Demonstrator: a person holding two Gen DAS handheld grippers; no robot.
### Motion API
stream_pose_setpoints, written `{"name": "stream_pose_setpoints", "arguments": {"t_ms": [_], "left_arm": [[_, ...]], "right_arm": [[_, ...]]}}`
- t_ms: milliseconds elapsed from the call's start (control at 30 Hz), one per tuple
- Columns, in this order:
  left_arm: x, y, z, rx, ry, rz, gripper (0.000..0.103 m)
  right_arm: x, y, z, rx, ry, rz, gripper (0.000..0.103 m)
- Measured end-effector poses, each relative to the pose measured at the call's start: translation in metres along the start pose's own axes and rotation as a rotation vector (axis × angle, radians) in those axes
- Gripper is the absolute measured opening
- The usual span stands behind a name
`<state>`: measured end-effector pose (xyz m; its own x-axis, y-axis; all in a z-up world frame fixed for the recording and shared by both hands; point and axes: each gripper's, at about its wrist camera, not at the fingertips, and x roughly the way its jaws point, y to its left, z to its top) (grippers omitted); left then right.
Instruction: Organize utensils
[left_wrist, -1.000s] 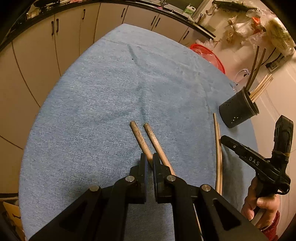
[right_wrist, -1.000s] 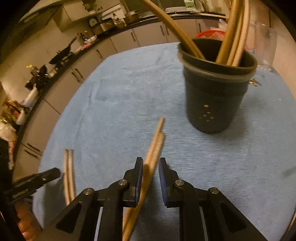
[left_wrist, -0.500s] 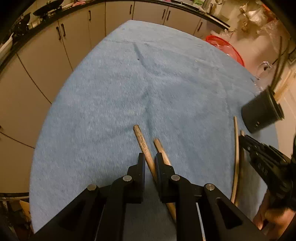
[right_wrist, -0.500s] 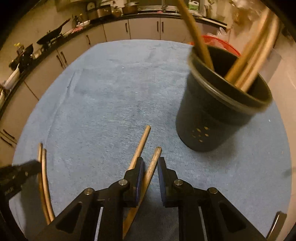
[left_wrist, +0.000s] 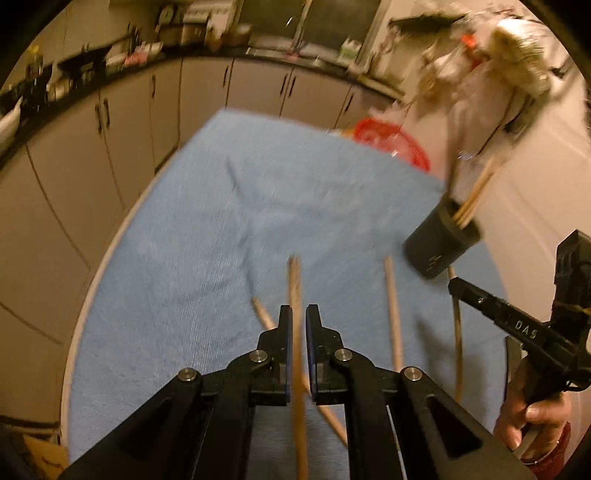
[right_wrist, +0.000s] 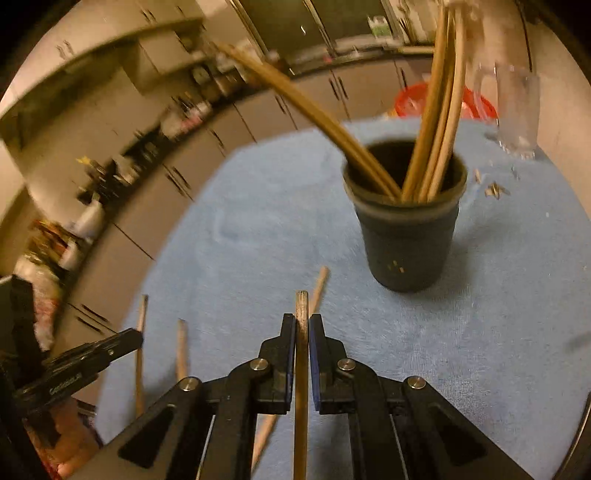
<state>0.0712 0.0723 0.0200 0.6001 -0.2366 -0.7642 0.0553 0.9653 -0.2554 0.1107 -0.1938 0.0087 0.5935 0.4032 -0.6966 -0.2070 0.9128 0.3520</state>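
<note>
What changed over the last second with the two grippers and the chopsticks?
Both grippers closed on one chopstick each and lifted it off the blue cloth: the left gripper holds a chopstick, the right gripper holds another. Their partners were left lying on the cloth. The black holder with its chopsticks stayed upright in place.

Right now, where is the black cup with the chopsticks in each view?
Left wrist view: the cup stands at the right, on the far right side of the blue cloth.
Right wrist view: the cup stands right of centre, ahead of the gripper.
Shared landmark: the red basin behind the cup.
</note>
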Motion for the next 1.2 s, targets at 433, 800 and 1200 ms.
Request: {"name": "stream_pose_setpoints", "arguments": {"t_ms": [433, 800, 1200], "left_arm": [[-0.061, -0.042, 0.013, 0.086, -0.106, -0.006, 0.007], [0.055, -0.012, 0.022, 0.038, 0.221, 0.078, 0.008], [0.112, -0.004, 0.026, 0.053, 0.315, 0.168, 0.008]], "right_arm": [[-0.107, 0.035, -0.003, -0.085, -0.301, 0.030, 0.008], [-0.113, 0.037, -0.008, -0.071, -0.309, 0.057, 0.007], [-0.110, 0.030, -0.009, -0.056, -0.302, 0.067, 0.007]]}}
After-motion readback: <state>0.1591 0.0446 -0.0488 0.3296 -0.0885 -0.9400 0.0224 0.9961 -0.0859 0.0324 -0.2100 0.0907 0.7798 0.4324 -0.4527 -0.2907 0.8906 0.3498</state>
